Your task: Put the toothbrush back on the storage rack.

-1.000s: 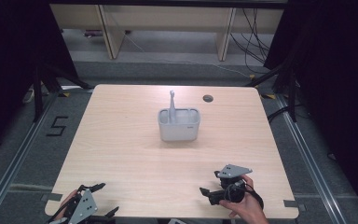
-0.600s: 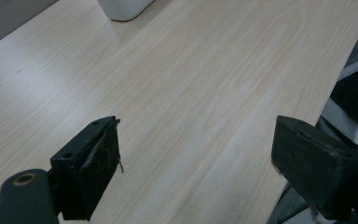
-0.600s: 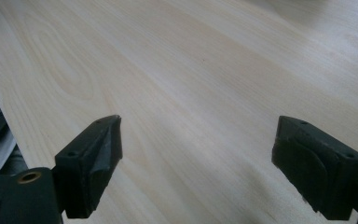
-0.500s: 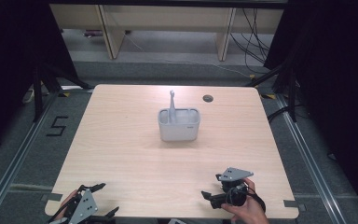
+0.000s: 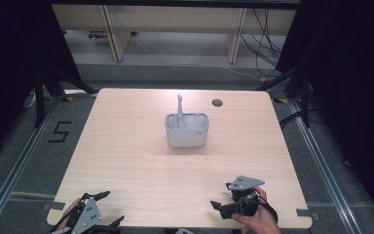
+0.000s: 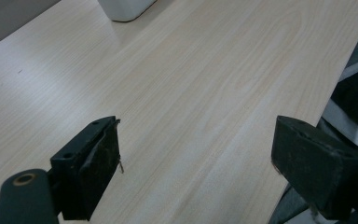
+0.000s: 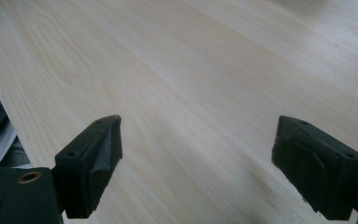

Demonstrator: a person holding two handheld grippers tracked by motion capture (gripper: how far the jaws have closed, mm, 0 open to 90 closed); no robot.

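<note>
A light grey caddy (image 5: 186, 130) stands at the middle of the wooden table (image 5: 126, 146), with a grey utensil handle (image 5: 179, 105) sticking upright out of its back left compartment. The caddy's base (image 6: 126, 8) shows at the top of the left gripper view. My left gripper (image 5: 109, 207) rests at the table's near left corner, open and empty (image 6: 196, 154). A hand holds my right gripper (image 5: 221, 195) near the front right edge, jaws pointing left. It is open too, with bare wood between the jaws (image 7: 198, 149).
A small dark round grommet (image 5: 217, 102) sits in the table's far right area. Dark floor with rails surrounds the table, and shelving legs and cables lie beyond the far edge. Bare wood lies between the caddy and both grippers.
My right gripper has drawn back a little toward the near edge. The left gripper and the caddy have not moved.
</note>
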